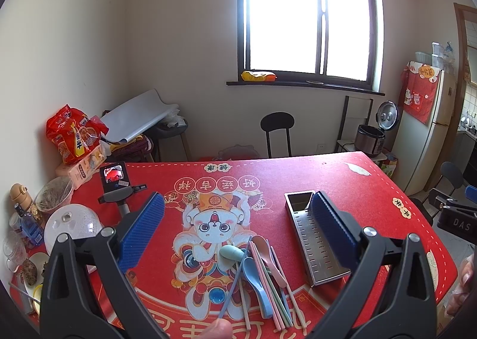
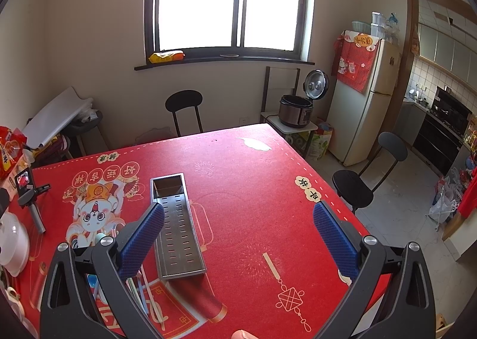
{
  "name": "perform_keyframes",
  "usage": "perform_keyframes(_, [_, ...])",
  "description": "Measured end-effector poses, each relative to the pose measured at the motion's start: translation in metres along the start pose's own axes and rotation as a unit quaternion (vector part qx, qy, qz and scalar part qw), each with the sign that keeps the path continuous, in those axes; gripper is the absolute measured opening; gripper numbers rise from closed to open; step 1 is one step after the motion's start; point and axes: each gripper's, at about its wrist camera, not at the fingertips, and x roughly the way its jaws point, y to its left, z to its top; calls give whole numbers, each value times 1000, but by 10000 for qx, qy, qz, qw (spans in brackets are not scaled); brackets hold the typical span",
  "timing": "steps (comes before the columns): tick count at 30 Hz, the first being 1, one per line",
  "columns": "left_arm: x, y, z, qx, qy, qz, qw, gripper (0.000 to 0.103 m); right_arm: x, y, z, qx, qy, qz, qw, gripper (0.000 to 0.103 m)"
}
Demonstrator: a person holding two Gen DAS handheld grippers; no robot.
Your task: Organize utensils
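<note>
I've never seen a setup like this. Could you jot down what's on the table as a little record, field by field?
surface: table with a red festive cloth
utensils: loose pile of pastel spoons and chopsticks, lying flat near the front edge
container: metal tray with slotted bottom, nothing visible in it, just right of the pile
left gripper: jaws wide apart, holding nothing, above the pile
right gripper: jaws wide apart, holding nothing, near the tray
table's left edge: phone on a small stand, bowls, bottles
</note>
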Motion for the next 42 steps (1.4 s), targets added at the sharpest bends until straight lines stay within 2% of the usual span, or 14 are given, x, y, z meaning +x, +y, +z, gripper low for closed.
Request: perform_keyframes(42, [1, 1, -9, -105, 101, -61, 9999, 98, 8, 2, -11, 51, 134, 62, 9999, 98])
